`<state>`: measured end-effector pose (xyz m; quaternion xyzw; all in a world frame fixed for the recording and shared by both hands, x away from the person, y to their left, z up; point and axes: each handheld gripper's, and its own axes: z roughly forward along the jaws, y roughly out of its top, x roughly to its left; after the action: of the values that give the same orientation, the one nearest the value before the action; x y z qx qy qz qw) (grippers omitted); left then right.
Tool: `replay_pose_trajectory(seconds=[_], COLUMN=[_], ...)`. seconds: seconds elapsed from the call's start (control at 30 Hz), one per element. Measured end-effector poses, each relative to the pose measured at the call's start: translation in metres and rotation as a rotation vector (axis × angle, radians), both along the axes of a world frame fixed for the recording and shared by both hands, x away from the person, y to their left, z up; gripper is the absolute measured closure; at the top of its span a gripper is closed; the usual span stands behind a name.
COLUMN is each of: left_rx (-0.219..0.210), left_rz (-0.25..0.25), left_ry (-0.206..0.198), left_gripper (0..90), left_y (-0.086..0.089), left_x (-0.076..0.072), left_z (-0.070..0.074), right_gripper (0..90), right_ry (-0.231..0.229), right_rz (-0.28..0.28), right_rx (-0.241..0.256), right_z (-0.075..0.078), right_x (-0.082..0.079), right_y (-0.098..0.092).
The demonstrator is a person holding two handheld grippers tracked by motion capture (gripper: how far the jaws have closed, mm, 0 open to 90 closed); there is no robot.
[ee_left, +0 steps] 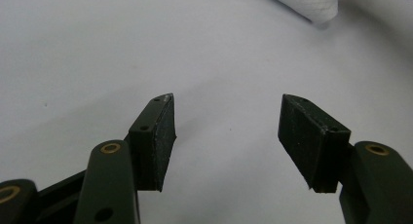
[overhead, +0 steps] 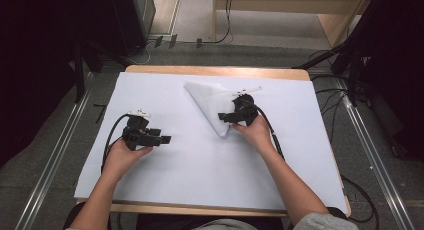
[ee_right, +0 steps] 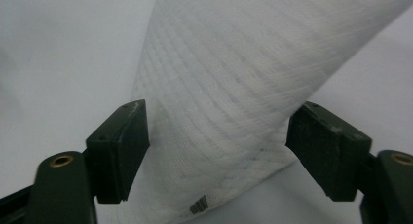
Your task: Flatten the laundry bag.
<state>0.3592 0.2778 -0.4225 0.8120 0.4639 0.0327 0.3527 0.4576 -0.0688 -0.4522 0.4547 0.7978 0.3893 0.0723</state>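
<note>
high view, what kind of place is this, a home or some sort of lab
Probably a lab or recording workspace, not a home: a wooden table under a plain white cover, metal floor rails, loose cables, and a folded white cloth as the sole work item.

White sheet [overhead: 200,160] covers nearly the whole tabletop — smooth, flat, no wrinkles. Wooden table [overhead: 220,70] shows as a light-brown strip along the far edge and a thin rim at the near edge. Grey floor [overhead: 45,155] all round, with metal rails [overhead: 55,160] running along it on both sides of the table. Black cables [overhead: 227,20] trail over the floor beyond the far edge — more loop at the right. Dark stand legs [overhead: 82,65] at far left, a pale wooden frame [overhead: 280,0] at the back.
</note>
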Motion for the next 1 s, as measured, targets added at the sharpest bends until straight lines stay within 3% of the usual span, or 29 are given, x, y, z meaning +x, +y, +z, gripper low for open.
replay_pose_trajectory(seconds=[0.03, 0.1, 0.17, 0.2, 0.23, 0.27, 0.3, 0.37, 0.5, 0.7, 1.0], left_rx=[0.003, 0.003, 0.004, 0.003, 0.003, 0.001, 0.001, 0.006, 0.004, 0.001, -0.006], left_rz=[0.004, 0.008, 0.011, 0.012, 0.012, 0.013, 0.013, 0.01, 0.009, 0.006, 0.007], left_ry=[0.0, 0.0, 0.0, 0.0, 0.0, -0.002, -0.002, -0.001, -0.002, -0.004, -0.007], left_gripper=[39.4, 39.5, 39.5, 39.5, 39.5, 39.5, 39.5, 39.5, 39.5, 39.5, 39.6], left_y=[0.001, 0.003, 0.003, 0.003, 0.003, 0.003, 0.003, 0.003, 0.002, 0.001, 0.001], left_x=[-0.001, -0.002, -0.002, -0.002, -0.002, -0.002, -0.002, -0.002, -0.001, 0.002, 0.007], left_z=[0.0, 0.0, 0.0, 0.0, 0.0, 0.0, 0.0, 0.0, 0.001, 0.001, 0.002], right_gripper=[29.0, 43.8, 47.7, 59.3, 59.3, 68.7, 68.7, 80.4, 86.2, 87.2, 87.0], right_ry=[0.0, 0.024, 0.033, 0.039, 0.039, 0.031, 0.031, 0.011, 0.006, -0.02, -0.022], right_rz=[0.0, 0.015, 0.015, 0.029, 0.029, 0.031, 0.031, 0.04, 0.047, 0.048, 0.108], right_rx=[0.0, 0.023, 0.034, 0.05, 0.05, 0.054, 0.054, 0.054, 0.059, 0.036, 0.021], right_z=[0.0, -0.003, -0.003, -0.002, -0.002, 0.0, 0.0, 0.005, 0.015, 0.03, 0.028], right_x=[0.0, 0.002, 0.003, 0.003, 0.003, 0.002, 0.002, -0.001, -0.007, -0.019, -0.037], right_y=[0.0, 0.001, 0.0, -0.001, -0.001, -0.002, -0.002, -0.004, -0.009, -0.02, -0.012])
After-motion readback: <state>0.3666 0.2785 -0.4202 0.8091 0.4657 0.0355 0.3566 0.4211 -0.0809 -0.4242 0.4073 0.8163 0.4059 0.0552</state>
